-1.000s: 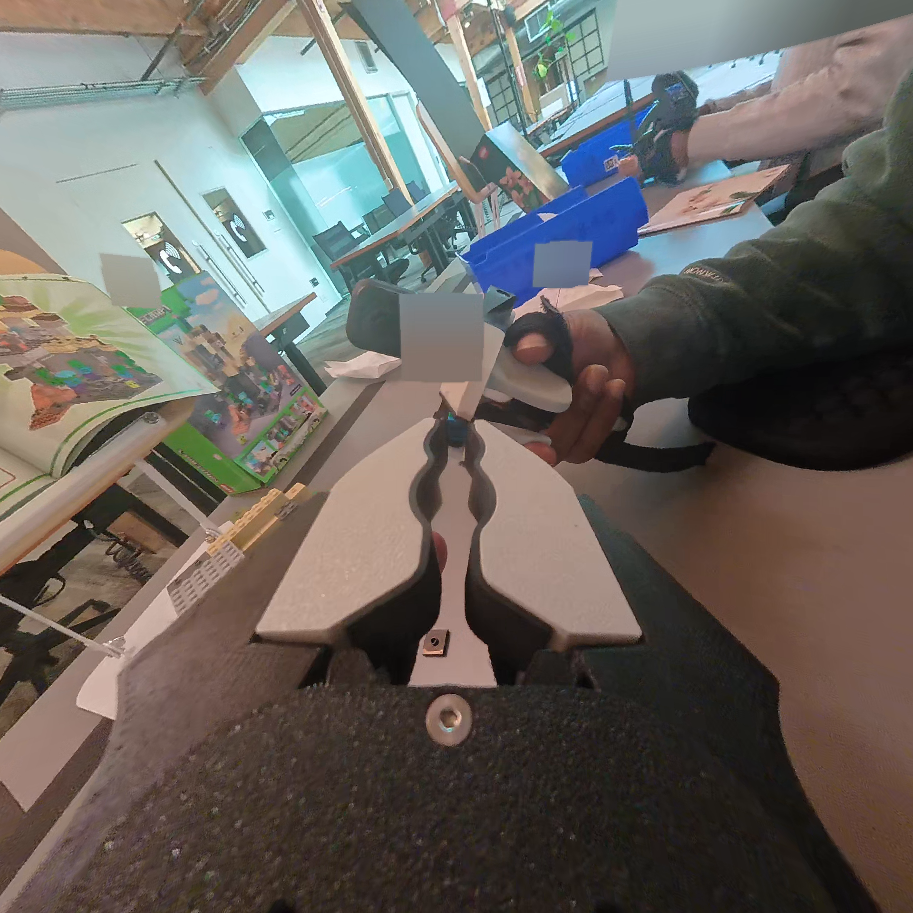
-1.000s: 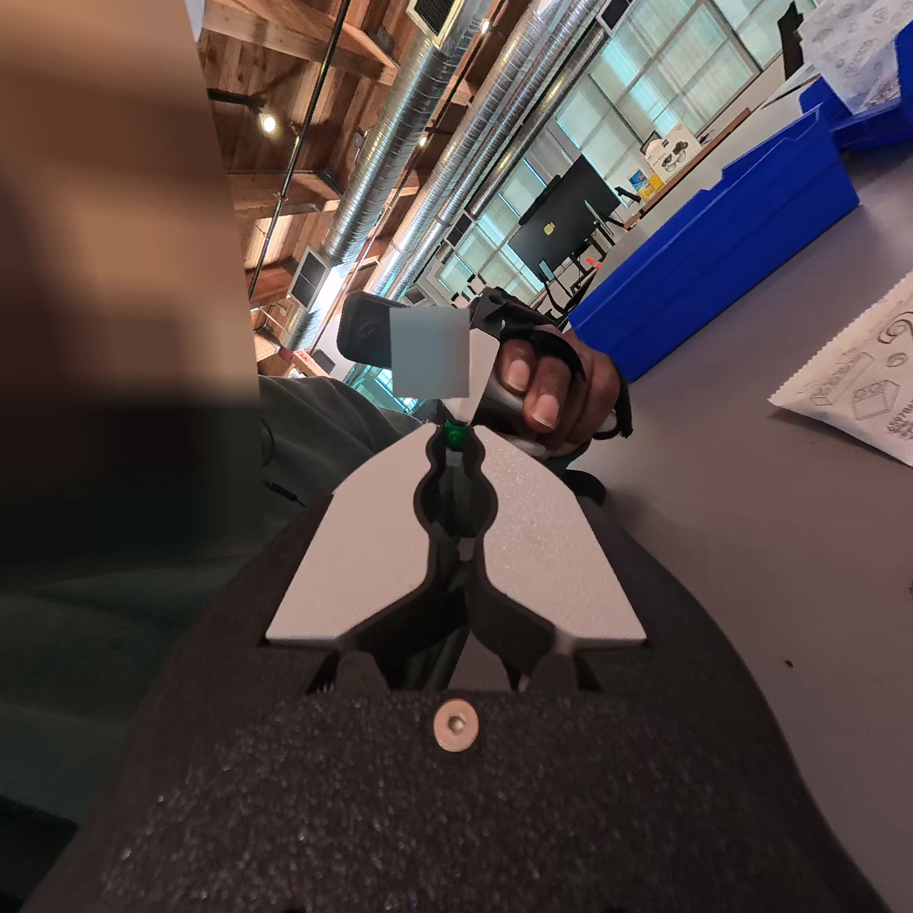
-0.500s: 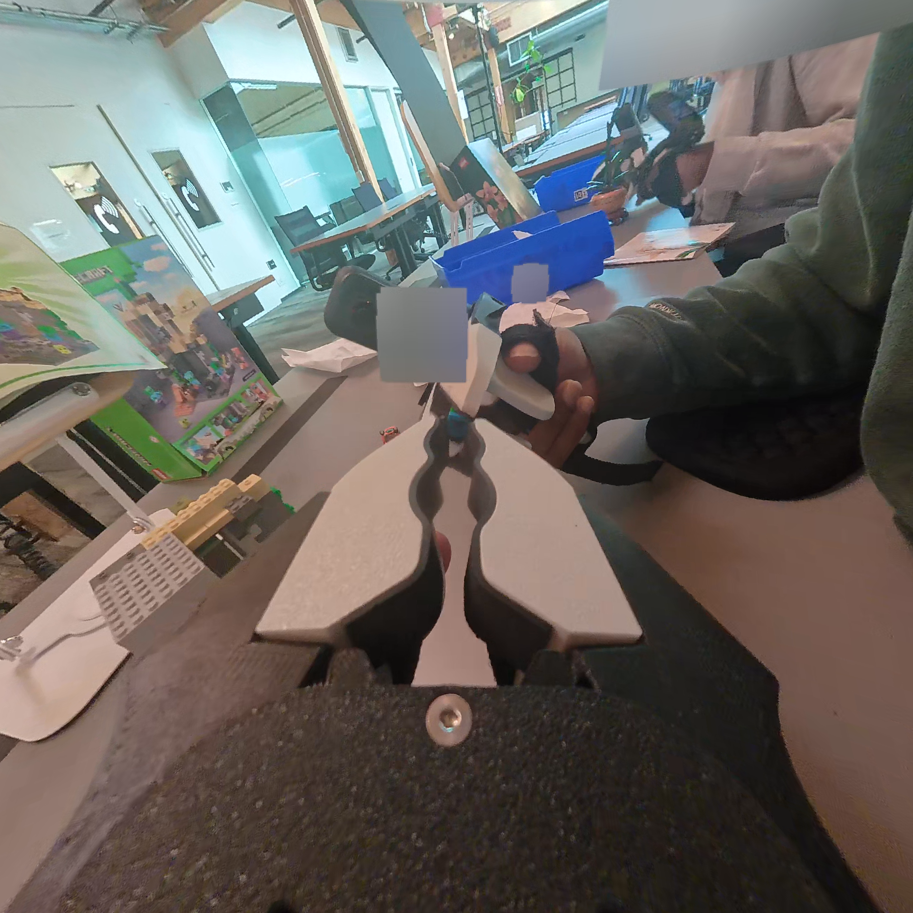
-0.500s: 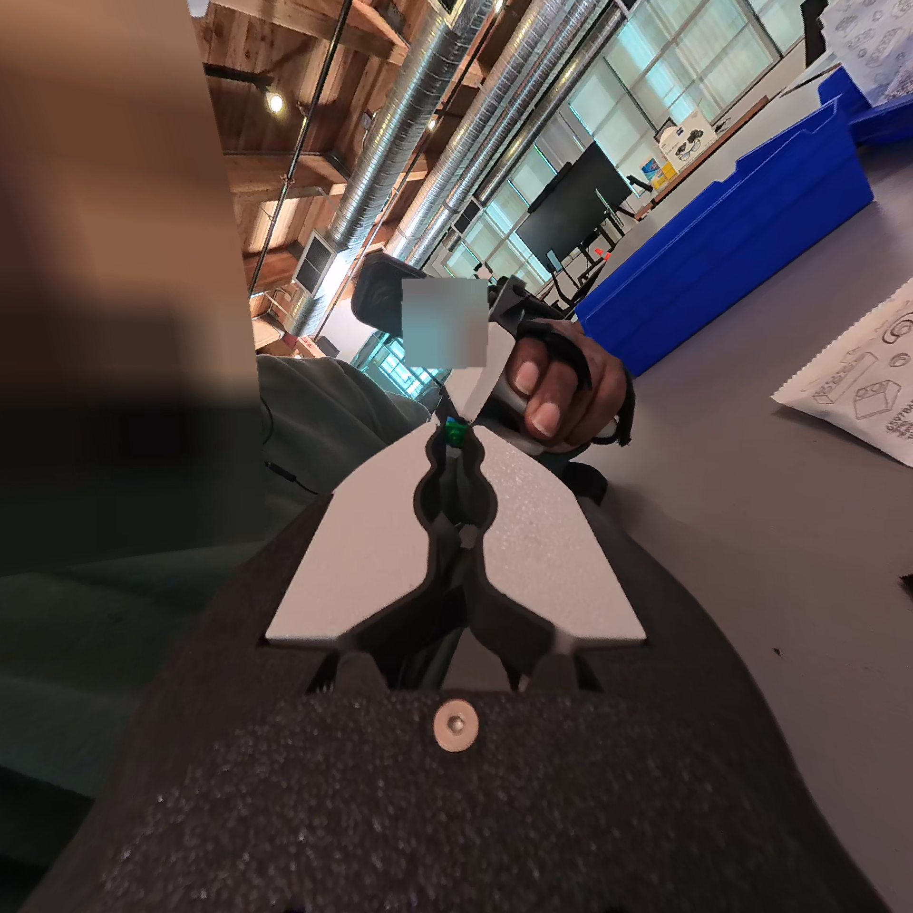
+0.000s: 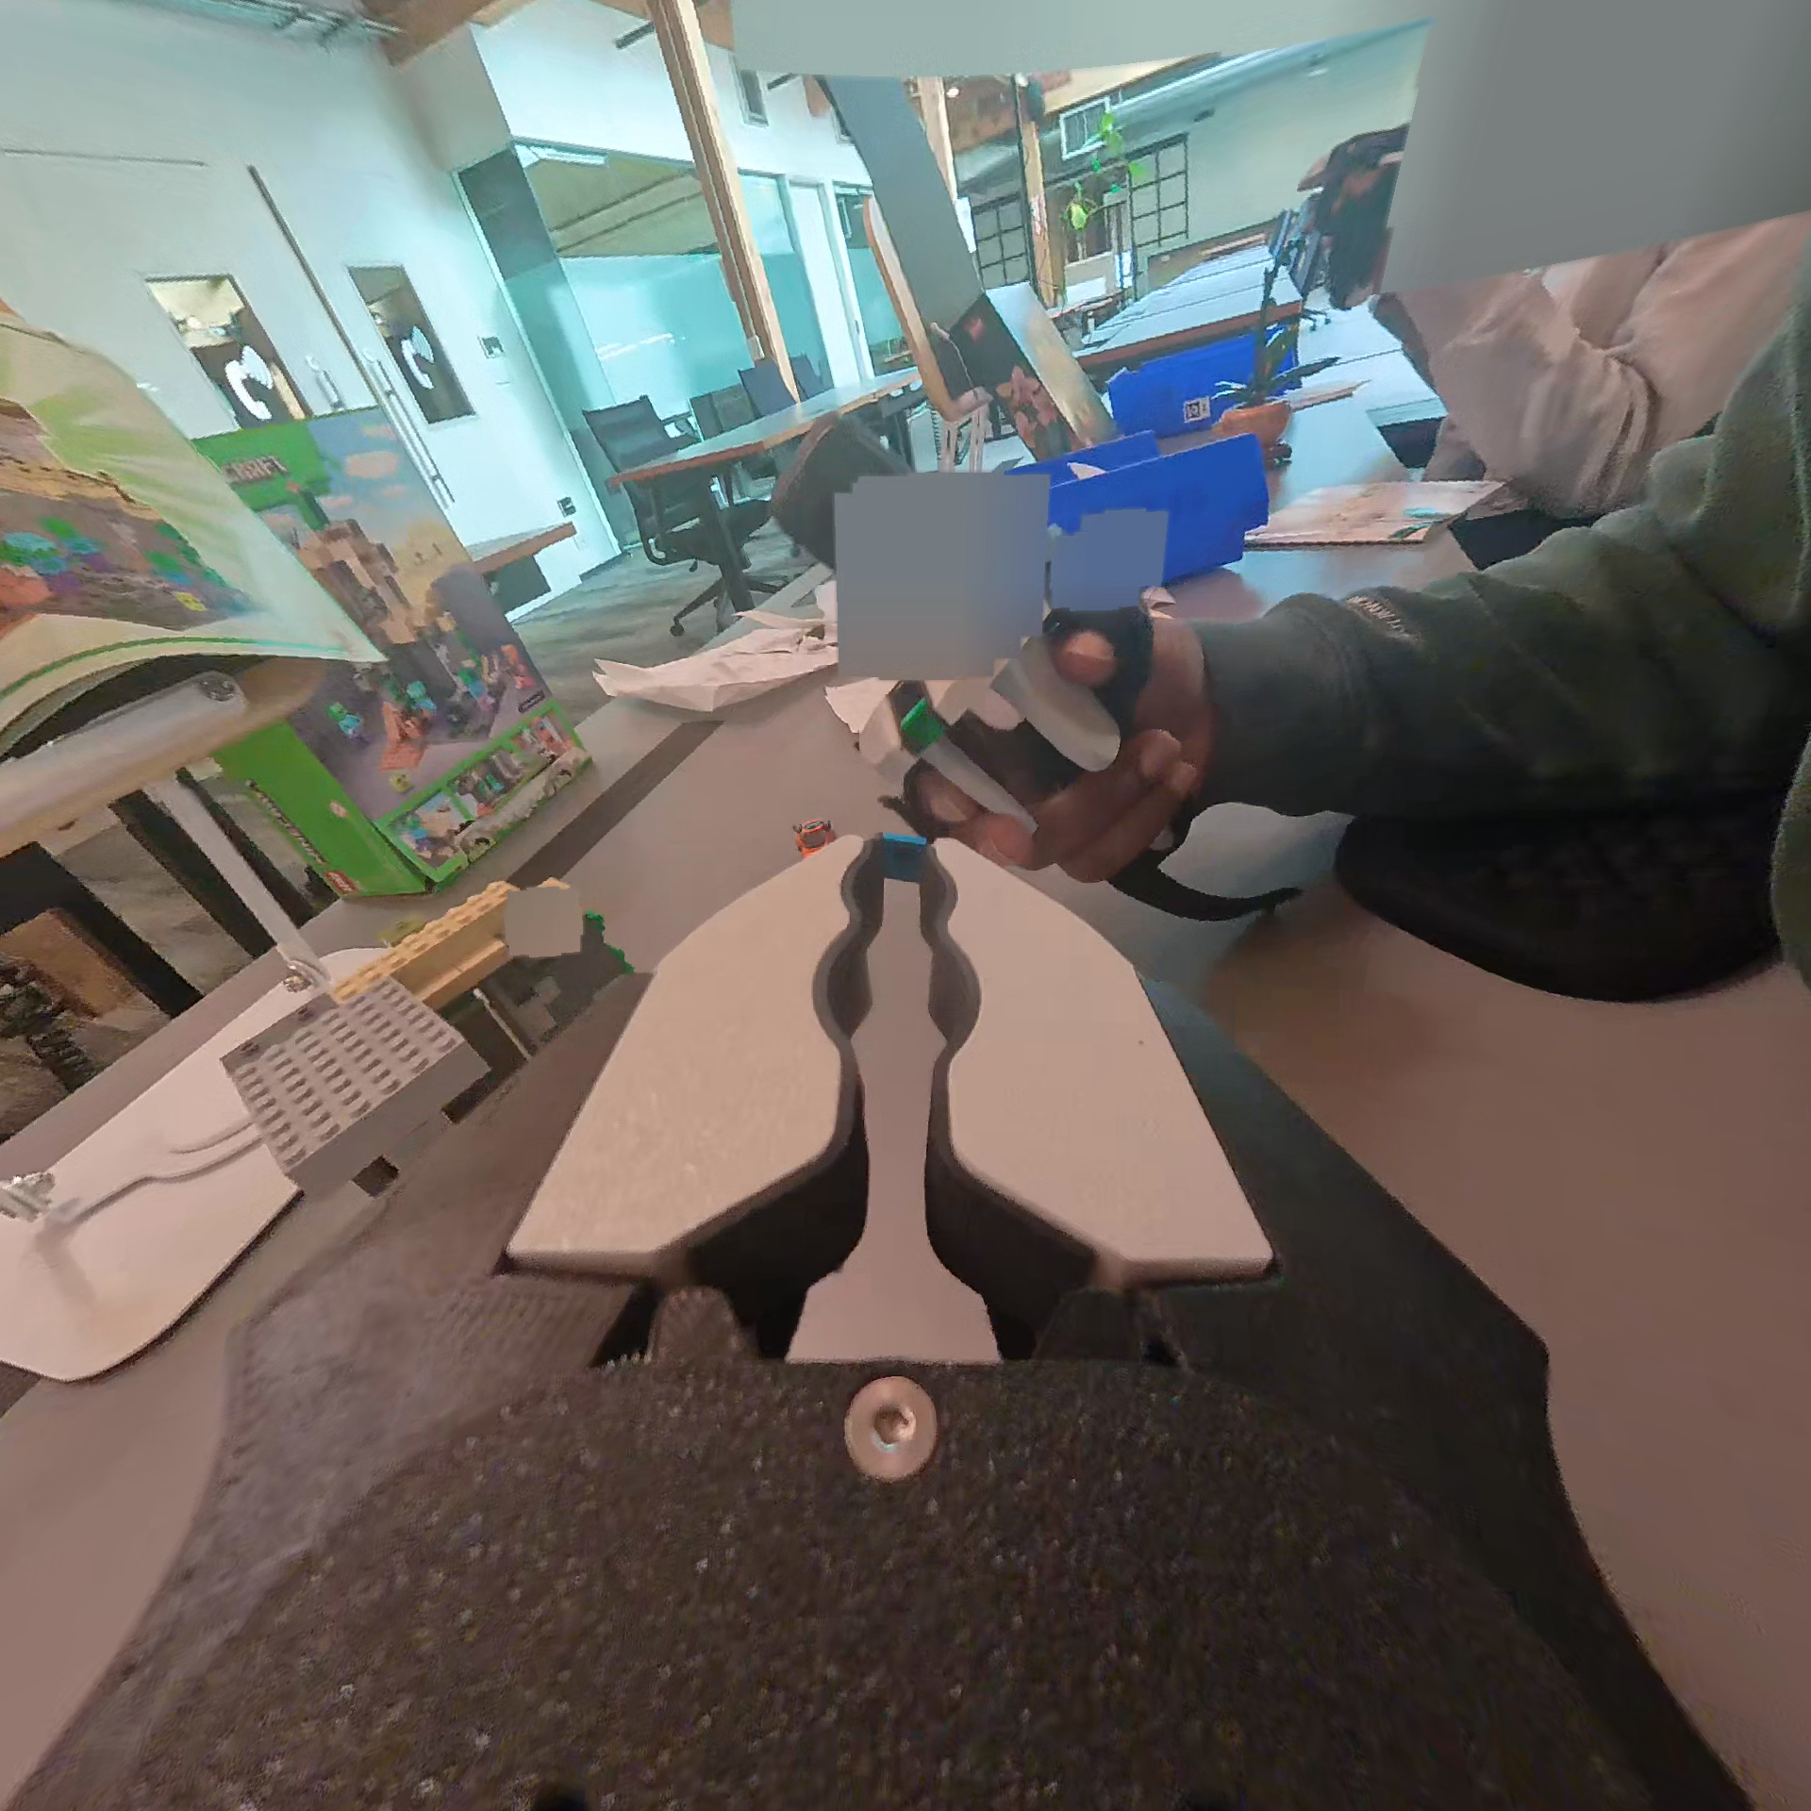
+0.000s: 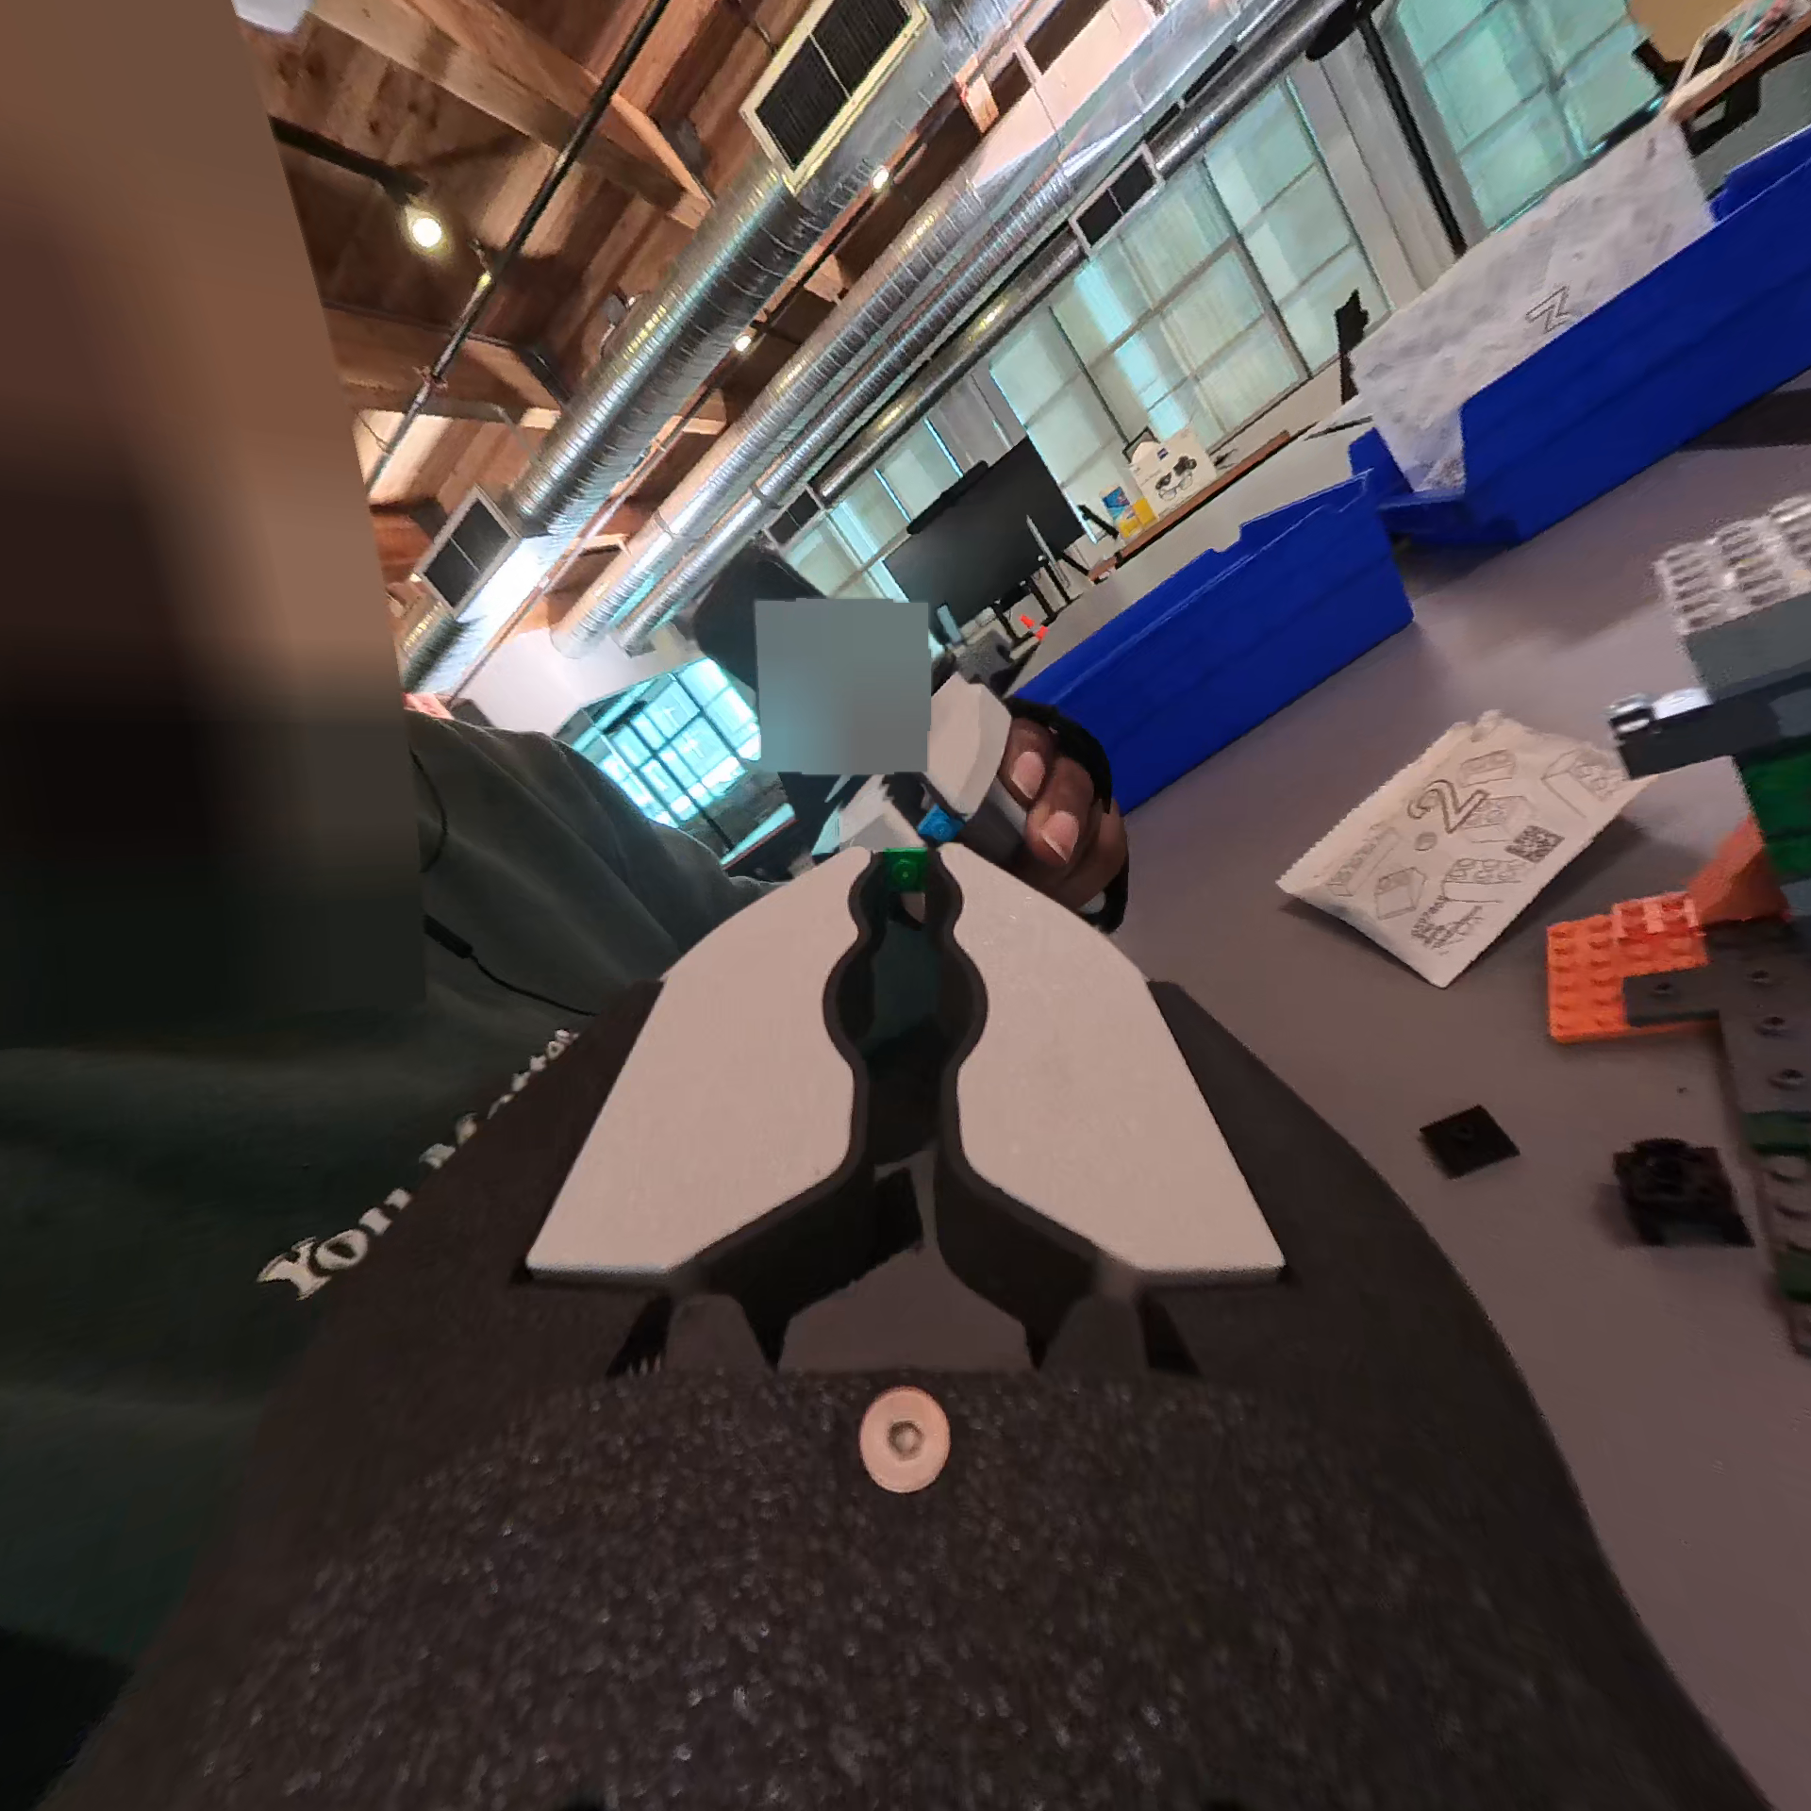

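Claws have pulled apart: left claw [image 5: 902, 851] still pinches blue brick [image 5: 902, 855], right claw [image 6: 906, 864] green brick [image 6: 905, 868]. Bricks no longer touching, above bench [image 5: 1470, 1127].

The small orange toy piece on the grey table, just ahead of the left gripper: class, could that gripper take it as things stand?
Probably not yet. The left gripper is shut on a blue brick; the path to the orange piece looks free.

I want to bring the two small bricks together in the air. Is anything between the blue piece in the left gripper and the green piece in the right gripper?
Nothing visible. The blue brick and green brick face each other across open air above the table.
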Action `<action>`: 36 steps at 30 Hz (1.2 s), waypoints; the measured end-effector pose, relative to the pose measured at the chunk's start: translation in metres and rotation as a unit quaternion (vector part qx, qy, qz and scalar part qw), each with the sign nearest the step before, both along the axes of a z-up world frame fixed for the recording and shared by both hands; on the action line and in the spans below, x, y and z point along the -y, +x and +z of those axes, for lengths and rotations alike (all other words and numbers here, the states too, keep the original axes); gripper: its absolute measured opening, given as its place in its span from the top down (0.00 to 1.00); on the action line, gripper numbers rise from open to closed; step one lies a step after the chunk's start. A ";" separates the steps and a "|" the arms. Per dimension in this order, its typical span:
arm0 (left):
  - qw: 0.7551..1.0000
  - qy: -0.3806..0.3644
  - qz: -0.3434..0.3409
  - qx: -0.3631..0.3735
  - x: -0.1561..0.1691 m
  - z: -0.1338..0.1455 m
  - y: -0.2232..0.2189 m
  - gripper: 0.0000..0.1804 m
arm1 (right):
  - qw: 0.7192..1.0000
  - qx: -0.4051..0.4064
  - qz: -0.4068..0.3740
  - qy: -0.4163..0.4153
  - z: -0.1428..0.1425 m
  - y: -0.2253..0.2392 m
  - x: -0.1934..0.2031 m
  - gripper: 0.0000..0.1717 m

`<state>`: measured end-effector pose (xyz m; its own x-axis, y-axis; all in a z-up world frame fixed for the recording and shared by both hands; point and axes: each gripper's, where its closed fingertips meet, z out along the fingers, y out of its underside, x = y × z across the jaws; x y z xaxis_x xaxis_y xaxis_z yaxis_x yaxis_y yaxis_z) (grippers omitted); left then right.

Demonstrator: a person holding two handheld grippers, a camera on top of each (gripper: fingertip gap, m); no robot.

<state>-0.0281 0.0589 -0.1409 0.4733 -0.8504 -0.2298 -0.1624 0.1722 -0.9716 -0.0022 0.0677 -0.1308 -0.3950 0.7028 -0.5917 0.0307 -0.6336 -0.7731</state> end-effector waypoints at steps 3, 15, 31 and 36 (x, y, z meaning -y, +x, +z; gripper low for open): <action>0.999 -0.014 0.032 -0.016 -0.014 -0.016 -0.008 0.96 | 0.997 0.042 -0.031 0.053 -0.013 -0.006 -0.003 0.96; 0.990 -0.071 0.106 -0.065 -0.044 -0.057 -0.030 0.96 | 0.907 0.251 -0.144 0.306 -0.087 -0.024 -0.023 0.94; 0.978 -0.132 0.116 -0.114 -0.046 -0.089 -0.029 0.86 | 0.850 0.310 -0.220 0.365 -0.093 -0.001 -0.058 0.89; 0.974 -0.132 0.117 -0.143 -0.043 -0.096 -0.025 0.85 | 0.860 0.311 -0.235 0.329 -0.091 0.011 -0.071 0.82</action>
